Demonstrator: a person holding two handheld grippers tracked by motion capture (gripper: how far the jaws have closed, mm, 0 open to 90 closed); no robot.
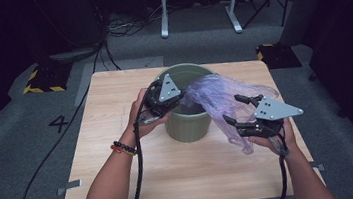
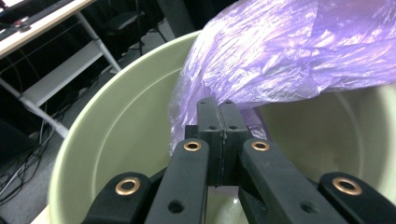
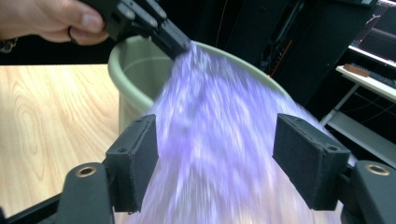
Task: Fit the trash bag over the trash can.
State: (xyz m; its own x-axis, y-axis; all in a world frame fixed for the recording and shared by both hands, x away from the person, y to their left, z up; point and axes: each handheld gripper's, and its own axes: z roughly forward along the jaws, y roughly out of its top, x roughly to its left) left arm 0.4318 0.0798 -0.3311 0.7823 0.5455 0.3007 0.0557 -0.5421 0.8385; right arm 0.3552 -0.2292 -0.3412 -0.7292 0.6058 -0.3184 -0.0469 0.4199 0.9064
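Note:
A pale green bin (image 1: 187, 123) stands in the middle of the wooden table (image 1: 123, 176). A thin purple plastic bag (image 1: 219, 97) stretches from the bin's mouth out to the right and hangs past its side. My left gripper (image 1: 180, 95) is over the bin's near-left rim, shut on an edge of the purple bag (image 2: 280, 56), just above the bin's inside wall (image 2: 126, 135). My right gripper (image 1: 238, 110) is open to the right of the bin, its jaws either side of the bag (image 3: 219, 140) without closing on it. The bin's rim (image 3: 126, 86) lies behind.
The table is small, with its edges close on every side and grey carpet (image 1: 13, 143) below. Cables (image 1: 36, 171) trail from both grippers over the front edge. A white-legged stand (image 1: 199, 6) is at the back.

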